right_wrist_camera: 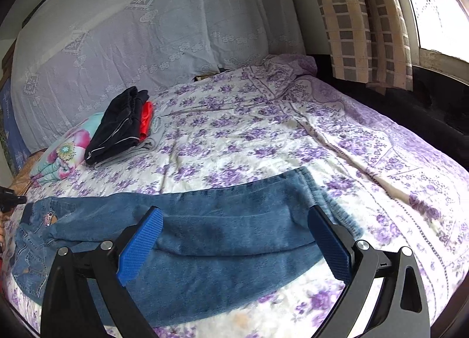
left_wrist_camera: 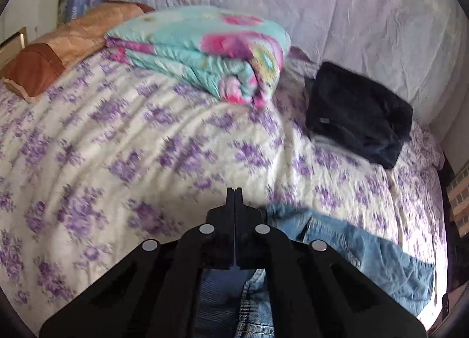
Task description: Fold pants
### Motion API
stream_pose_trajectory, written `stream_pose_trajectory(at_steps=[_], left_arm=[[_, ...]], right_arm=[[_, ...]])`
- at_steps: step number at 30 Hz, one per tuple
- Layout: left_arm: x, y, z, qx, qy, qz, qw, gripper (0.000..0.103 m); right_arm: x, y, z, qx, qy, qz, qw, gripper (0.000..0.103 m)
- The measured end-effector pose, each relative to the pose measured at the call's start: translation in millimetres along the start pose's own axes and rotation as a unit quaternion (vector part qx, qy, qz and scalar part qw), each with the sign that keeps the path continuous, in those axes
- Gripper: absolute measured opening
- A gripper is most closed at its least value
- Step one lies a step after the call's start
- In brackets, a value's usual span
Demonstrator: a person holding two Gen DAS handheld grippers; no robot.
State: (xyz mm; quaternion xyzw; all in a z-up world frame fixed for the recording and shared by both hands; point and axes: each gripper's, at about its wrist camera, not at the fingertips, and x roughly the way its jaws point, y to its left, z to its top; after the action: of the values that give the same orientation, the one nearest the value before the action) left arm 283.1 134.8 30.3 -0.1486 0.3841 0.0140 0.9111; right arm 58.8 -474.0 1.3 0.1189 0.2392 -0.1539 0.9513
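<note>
The blue denim pants (right_wrist_camera: 205, 238) lie flat across the near edge of the white bedspread with purple flowers (right_wrist_camera: 263, 138), waistband end to the left, legs running to the right. Right gripper (right_wrist_camera: 234, 244) hangs above the legs with its blue ribbed pads (right_wrist_camera: 140, 247) spread wide, nothing between them, denim showing through the gap. Over on the left wrist view, the left gripper (left_wrist_camera: 234, 191) has its black fingers pressed together, tips out over the bedspread; denim shows underneath its linkage, but whether any cloth is pinched there I cannot tell. In the right wrist view that left gripper pokes in at the far left edge, just beside the waistband.

Farther up the bedspread from the pants sits a folded pile of dark clothes (right_wrist_camera: 120, 126) with something red (right_wrist_camera: 146, 121) tucked in on its right side. Just left of that pile is a folded turquoise quilt with pink flowers (left_wrist_camera: 202, 50), and beyond the quilt an orange-brown pillow (left_wrist_camera: 67, 44). A white lace cover (right_wrist_camera: 132, 38) rises behind the bedspread, a checked beige curtain (right_wrist_camera: 360, 21) to its right.
</note>
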Motion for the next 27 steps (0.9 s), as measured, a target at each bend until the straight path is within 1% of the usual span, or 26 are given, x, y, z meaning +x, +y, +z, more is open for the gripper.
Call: stream_pose_trajectory(at_steps=[1, 3, 4, 5, 6, 7, 8, 9, 11, 13, 16, 17, 18, 19, 22, 25, 27], left_arm=[[-5, 5, 6, -0.001, -0.006, -0.001, 1.0000, 0.000], [-7, 11, 10, 0.000, 0.017, -0.024, 0.9996, 0.000], [-7, 10, 8, 0.007, 0.030, -0.029, 0.9991, 0.000], [-7, 7, 3, 0.021, 0.036, -0.024, 0.9989, 0.002], [-4, 3, -3, 0.037, 0.039, -0.010, 0.9985, 0.018], [-1, 0, -9, 0.052, 0.042, 0.005, 0.9977, 0.052], [3, -3, -14, 0.062, 0.042, 0.014, 0.9971, 0.065], [6, -4, -20, 0.068, 0.036, 0.021, 0.9968, 0.070], [15, -8, -25, 0.079, 0.045, 0.024, 0.9955, 0.070], [26, -10, -27, 0.077, 0.068, 0.011, 0.9946, 0.070], [44, -14, -27, 0.081, 0.091, 0.018, 0.9925, 0.071], [49, -15, -28, 0.081, 0.095, 0.023, 0.9918, 0.071], [55, -16, -28, 0.080, 0.104, 0.025, 0.9910, 0.071], [61, -15, -30, 0.076, 0.115, 0.020, 0.9903, 0.071], [72, -18, -32, 0.066, 0.136, -0.003, 0.9884, 0.071], [77, -30, -33, 0.093, 0.132, 0.001, 0.9869, 0.070], [80, -38, -34, 0.108, 0.128, 0.013, 0.9857, 0.067]], right_arm=[[4, -8, 5, -0.004, 0.002, -0.009, 1.000, 0.099], [17, -26, 15, -0.005, 0.012, -0.021, 1.000, 0.099], [27, -37, 21, 0.007, 0.022, -0.026, 0.999, 0.099], [37, -48, 27, 0.021, 0.032, -0.025, 0.999, 0.099], [46, -57, 32, 0.033, 0.040, -0.017, 0.998, 0.099], [57, -66, 37, 0.042, 0.047, -0.008, 0.998, 0.099], [69, -72, 42, 0.047, 0.054, -0.010, 0.997, 0.099], [80, -75, 45, 0.046, 0.063, -0.014, 0.997, 0.099], [103, -75, 49, 0.032, 0.083, -0.022, 0.996, 0.099], [121, -70, 48, 0.014, 0.100, -0.026, 0.995, 0.098], [145, -64, 44, -0.007, 0.124, -0.025, 0.992, 0.087], [151, -63, 41, -0.007, 0.135, -0.020, 0.991, 0.072], [156, -64, 38, -0.001, 0.145, -0.004, 0.989, 0.038], [157, -65, 35, 0.007, 0.145, -0.003, 0.989, 0.031], [145, -67, 35, 0.011, 0.116, 0.015, 0.993, 0.028], [133, -64, 41, 0.008, 0.102, 0.025, 0.994, 0.025], [129, -60, 48, 0.001, 0.098, 0.028, 0.995, 0.024]])
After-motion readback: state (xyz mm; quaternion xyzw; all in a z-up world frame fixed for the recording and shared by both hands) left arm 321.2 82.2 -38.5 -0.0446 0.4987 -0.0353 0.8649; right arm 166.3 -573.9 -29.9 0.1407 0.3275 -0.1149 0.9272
